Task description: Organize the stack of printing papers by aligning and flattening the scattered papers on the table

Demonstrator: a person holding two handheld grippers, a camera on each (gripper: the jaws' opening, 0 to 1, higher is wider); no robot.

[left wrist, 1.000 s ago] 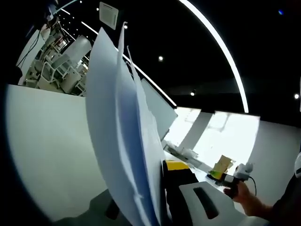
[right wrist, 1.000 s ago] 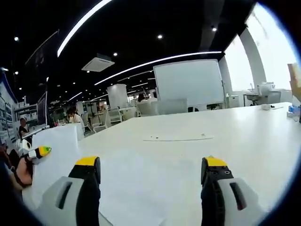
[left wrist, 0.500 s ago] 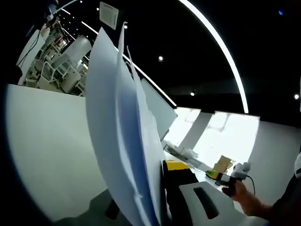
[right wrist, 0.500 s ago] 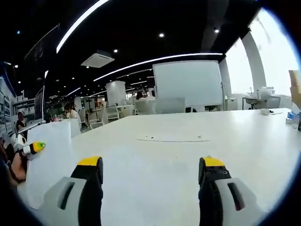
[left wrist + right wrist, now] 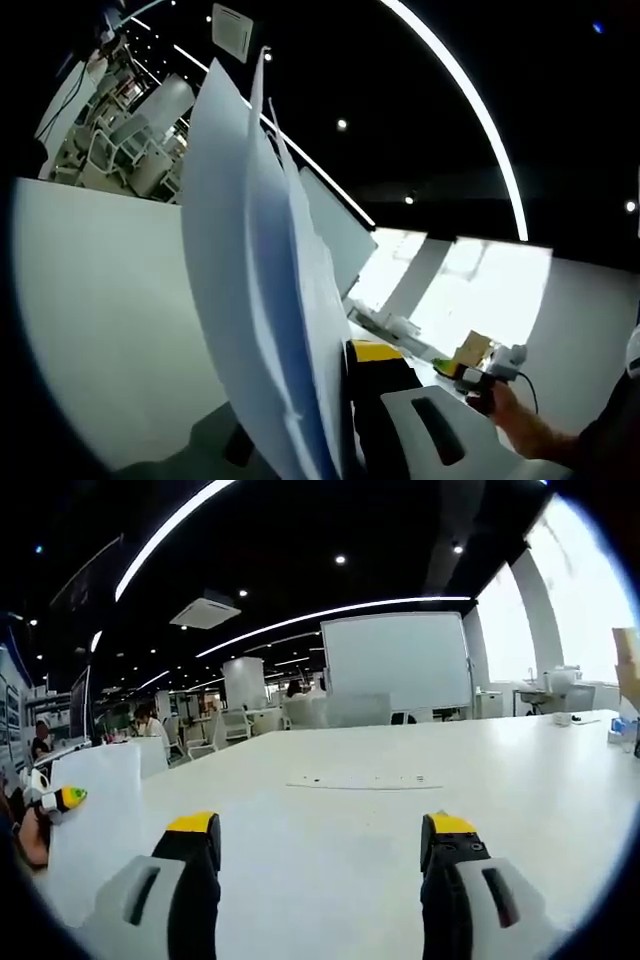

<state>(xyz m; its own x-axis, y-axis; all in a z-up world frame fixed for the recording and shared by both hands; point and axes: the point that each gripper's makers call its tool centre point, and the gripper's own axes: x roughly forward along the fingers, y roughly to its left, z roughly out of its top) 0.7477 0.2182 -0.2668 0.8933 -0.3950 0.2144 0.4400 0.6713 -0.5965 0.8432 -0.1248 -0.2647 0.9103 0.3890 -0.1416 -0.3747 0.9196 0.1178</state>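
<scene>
Left tongs [image 5: 335,400] clamped on a stack of printing papers [image 5: 265,290], held upright on edge above the white counter [image 5: 400,810]. Right tongs [image 5: 317,845] apart, hovering over the counter; single sheet [image 5: 362,781] lying flat mid-counter.

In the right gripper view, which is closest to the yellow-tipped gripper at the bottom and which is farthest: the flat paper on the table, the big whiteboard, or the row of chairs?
From the right gripper, nearest first:
1. The flat paper, lying on the table straight ahead.
2. The chairs, at the table's far edge.
3. The whiteboard, standing behind the chairs.
</scene>
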